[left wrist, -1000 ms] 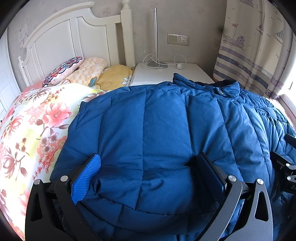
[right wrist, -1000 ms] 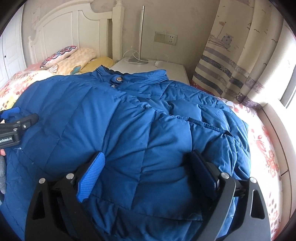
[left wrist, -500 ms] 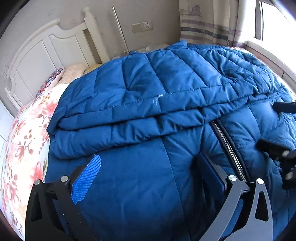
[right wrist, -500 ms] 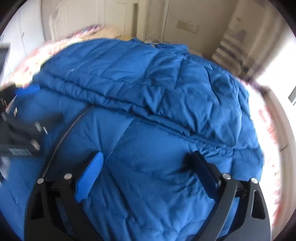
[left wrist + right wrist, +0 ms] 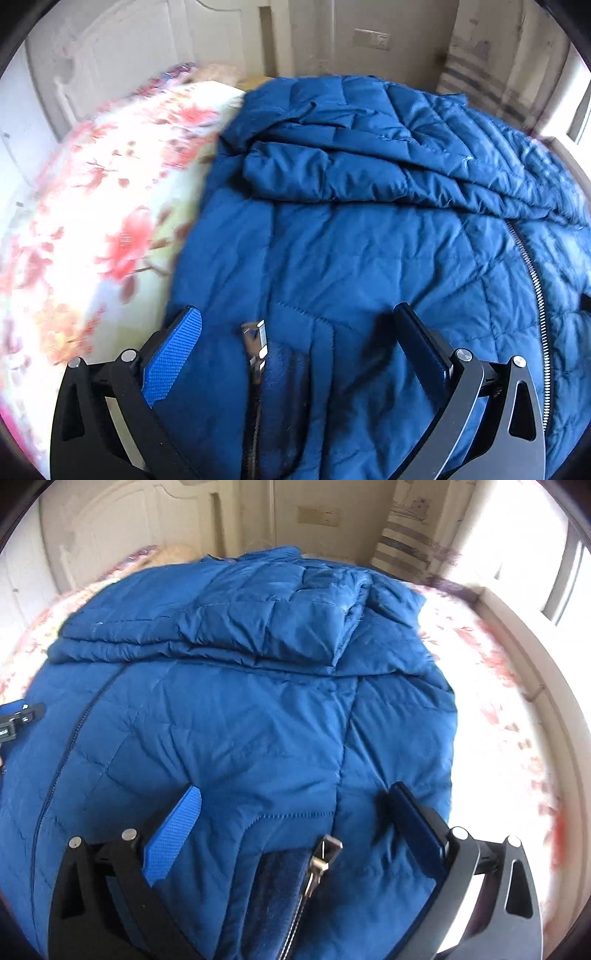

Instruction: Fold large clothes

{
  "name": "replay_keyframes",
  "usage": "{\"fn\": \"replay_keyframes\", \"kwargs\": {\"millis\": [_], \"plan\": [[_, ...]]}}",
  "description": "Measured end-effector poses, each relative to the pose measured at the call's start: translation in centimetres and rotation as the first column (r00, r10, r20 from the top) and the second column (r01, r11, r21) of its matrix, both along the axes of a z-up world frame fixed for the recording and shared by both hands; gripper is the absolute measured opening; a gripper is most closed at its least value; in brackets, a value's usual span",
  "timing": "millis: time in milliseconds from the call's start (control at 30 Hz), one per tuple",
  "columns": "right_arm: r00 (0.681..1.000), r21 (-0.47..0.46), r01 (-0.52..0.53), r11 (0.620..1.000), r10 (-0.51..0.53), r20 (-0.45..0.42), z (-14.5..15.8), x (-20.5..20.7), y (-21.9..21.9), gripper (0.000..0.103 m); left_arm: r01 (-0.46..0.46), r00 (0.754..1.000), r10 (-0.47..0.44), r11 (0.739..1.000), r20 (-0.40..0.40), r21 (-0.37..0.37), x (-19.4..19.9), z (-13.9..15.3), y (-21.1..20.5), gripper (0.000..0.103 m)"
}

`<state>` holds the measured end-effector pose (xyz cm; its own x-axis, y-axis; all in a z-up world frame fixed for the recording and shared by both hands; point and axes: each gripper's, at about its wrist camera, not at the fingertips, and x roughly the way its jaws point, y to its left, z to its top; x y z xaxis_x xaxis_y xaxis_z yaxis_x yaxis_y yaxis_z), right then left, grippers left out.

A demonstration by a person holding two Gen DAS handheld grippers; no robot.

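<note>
Two claws: left claw (image 5: pixel 295 325) and right claw (image 5: pixel 295 801) spread wide over puffy blue quilted jacket (image 5: pixel 240 720).
Risk: slippery padding likely springs open at upper-frame fold.

Blue quilted down jacket (image 5: pixel 369 240), spread across the frame centre on the bed; its upper part is folded down over the body, with a zipper (image 5: pixel 532 280) at right and a pocket zip pull (image 5: pixel 325 853) at lower centre.

A blue quilted jacket (image 5: pixel 369 251) lies on a white bedspread (image 5: pixel 103 206) patterned with pink flowers
</note>
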<state>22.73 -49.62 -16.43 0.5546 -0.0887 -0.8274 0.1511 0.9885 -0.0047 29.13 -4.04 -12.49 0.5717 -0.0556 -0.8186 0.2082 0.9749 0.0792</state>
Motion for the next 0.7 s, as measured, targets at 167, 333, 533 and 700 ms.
{"fn": "replay_keyframes", "kwargs": {"millis": [167, 333, 533, 700], "plan": [[0.977, 0.027, -0.179, 0.983, 0.175, 0.122, 2.5, -4.6, 5.5, 0.099, 0.119, 0.990, -0.111, 0.988, 0.084, -0.095, -6.6, 1.5, -1.7, 0.098], [0.958, -0.040, -0.283, 0.958, 0.284, 0.035, -0.1, -5.8, 8.9, 0.100, 0.165, 0.986, -0.164, 0.986, 0.017, -0.035, -6.9, -0.8, -3.7, 0.099], [0.964, -0.046, -0.265, 0.963, 0.267, 0.023, 1.0, -7.9, 8.6, 0.100, 0.116, 0.993, -0.115, 0.991, 0.025, -0.064, -9.0, 0.6, -1.0, 0.098], [0.947, -0.044, -0.316, 0.948, 0.318, 0.043, -0.1, -11.9, 9.5, 0.100, 0.120, 0.993, -0.120, 0.993, 0.019, 0.018, -11.5, -1.3, 1.6, 0.099]]}}
